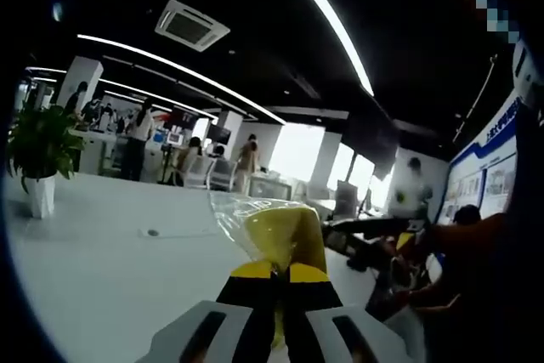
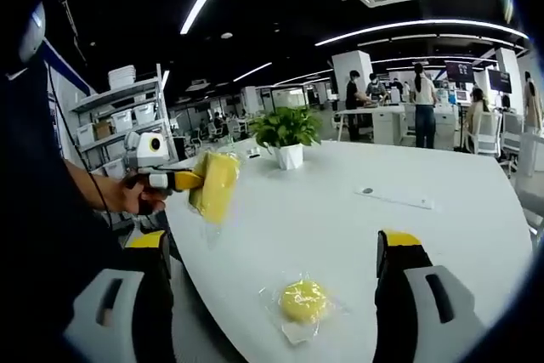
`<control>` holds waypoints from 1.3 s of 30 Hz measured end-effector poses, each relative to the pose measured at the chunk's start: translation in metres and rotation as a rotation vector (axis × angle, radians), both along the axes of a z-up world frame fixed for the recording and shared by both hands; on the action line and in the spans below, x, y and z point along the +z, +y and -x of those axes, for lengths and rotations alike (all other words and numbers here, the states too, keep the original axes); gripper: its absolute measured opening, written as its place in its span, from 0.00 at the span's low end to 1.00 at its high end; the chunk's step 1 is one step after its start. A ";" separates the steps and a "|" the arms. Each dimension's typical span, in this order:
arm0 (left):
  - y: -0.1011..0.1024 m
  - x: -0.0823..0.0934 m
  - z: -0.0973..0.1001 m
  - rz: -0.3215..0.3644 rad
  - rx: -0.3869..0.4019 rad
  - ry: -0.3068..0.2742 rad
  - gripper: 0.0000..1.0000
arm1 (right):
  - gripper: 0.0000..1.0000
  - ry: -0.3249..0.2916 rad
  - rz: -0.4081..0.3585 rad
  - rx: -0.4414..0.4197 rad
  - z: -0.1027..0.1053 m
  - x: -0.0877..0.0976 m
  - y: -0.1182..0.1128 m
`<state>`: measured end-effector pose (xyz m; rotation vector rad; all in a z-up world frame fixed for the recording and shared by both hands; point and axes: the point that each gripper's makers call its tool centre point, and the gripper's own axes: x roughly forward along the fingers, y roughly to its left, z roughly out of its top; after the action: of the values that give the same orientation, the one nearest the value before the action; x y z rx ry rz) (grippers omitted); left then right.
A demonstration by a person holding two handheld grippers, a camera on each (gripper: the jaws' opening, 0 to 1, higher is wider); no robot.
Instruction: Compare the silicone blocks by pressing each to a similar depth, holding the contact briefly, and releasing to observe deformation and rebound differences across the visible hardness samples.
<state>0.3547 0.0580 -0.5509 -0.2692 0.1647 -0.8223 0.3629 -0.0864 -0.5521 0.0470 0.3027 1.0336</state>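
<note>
My left gripper is shut on a yellow silicone block wrapped in clear plastic, holding it up above the white table. In the right gripper view the same left gripper is held by a hand at the left, with that yellow block clamped at its tip, above the table's edge. My right gripper stands wide open over the table. A round yellow silicone block in clear wrap lies on the table between and just below its jaws, touching neither.
A potted plant in a white pot stands mid-table, also seen at the left as the plant. A flat white strip lies beyond it. A person's arm is at the right. Desks, shelves and people fill the background.
</note>
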 end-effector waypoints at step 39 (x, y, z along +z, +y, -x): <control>-0.035 0.016 0.027 0.031 -0.090 -0.047 0.00 | 0.41 0.148 -0.165 0.282 0.019 0.022 0.106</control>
<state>0.3277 0.0230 -0.5354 -0.2729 0.1212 -0.9207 0.3441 0.0198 -0.5299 0.2358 0.3648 1.3367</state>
